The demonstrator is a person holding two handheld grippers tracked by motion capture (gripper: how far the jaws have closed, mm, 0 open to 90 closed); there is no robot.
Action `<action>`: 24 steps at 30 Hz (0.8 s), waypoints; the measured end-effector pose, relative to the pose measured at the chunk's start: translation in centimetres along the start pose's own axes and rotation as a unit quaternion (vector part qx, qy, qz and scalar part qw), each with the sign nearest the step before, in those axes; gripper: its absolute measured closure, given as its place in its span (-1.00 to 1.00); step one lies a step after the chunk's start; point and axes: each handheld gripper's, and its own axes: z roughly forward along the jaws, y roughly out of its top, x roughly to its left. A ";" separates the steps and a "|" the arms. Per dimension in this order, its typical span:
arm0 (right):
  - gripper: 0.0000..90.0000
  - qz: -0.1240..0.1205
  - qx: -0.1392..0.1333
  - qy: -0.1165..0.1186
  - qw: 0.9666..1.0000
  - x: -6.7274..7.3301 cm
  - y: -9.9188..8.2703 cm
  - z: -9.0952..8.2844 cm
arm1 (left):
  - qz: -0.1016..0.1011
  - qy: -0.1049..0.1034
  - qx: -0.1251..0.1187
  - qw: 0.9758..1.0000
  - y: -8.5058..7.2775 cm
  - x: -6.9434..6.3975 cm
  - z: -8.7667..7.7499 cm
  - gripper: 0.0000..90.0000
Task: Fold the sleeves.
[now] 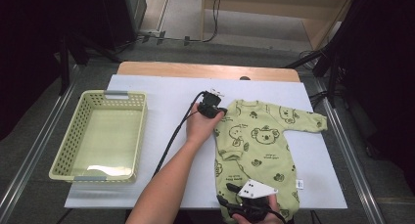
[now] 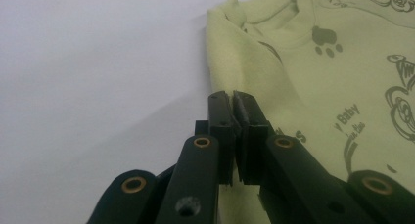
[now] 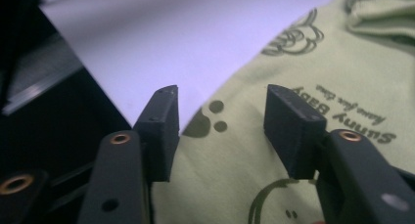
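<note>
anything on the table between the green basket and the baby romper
In the high view, the person's left forearm and the left gripper with its black cable cross the white table between the pale green plastic basket and the green koala-print romper.

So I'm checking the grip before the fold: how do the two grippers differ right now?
The left gripper has its fingers shut on the romper's shoulder edge, near the neckline; the right gripper has its fingers apart over the romper's lower edge, not pinching. Both meet the same green garment.
</note>
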 end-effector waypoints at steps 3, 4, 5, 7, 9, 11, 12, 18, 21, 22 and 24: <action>0.31 -0.016 0.010 -0.031 0.999 0.5 0.0 0.2 | 0.003 0.004 0.000 1.000 0.0 0.1 -0.1 0.95; 0.55 -0.018 0.014 -0.038 0.999 0.6 0.1 0.2 | 0.004 0.005 0.001 1.000 0.0 0.1 -0.1 0.95; 0.77 -0.014 0.016 -0.023 1.000 0.4 0.2 0.2 | 0.006 0.007 0.002 1.000 0.0 0.2 -0.1 0.95; 0.94 -0.013 0.026 -0.012 1.000 0.3 0.5 0.4 | 0.007 0.010 0.002 1.000 0.0 0.3 -0.1 0.95; 0.95 -0.009 0.029 -0.003 1.000 0.1 1.0 0.6 | 0.005 0.015 -0.001 1.000 0.1 0.5 -0.3 0.95; 0.95 -0.009 0.021 0.002 1.000 0.0 1.4 0.8 | 0.000 0.022 -0.002 1.000 0.2 1.0 -0.5 0.95; 0.95 -0.006 0.015 0.006 1.000 0.0 1.7 0.9 | -0.002 0.025 -0.002 1.000 0.3 1.3 -0.7 0.95; 0.95 -0.015 -0.004 0.021 1.000 0.4 3.9 2.4 | -0.005 0.054 0.000 0.999 0.3 3.5 -1.9 0.95; 0.95 -0.017 -0.007 0.024 1.000 0.7 4.9 3.6 | -0.011 0.074 -0.003 0.997 0.3 4.6 -2.7 0.94; 0.95 -0.018 -0.008 0.025 0.999 0.8 5.2 3.9 | -0.015 0.079 -0.004 0.997 0.4 5.0 -2.9 0.94; 0.95 -0.013 -0.011 0.028 0.999 1.0 5.6 4.6 | -0.016 0.090 -0.007 0.996 0.4 5.6 -3.4 0.94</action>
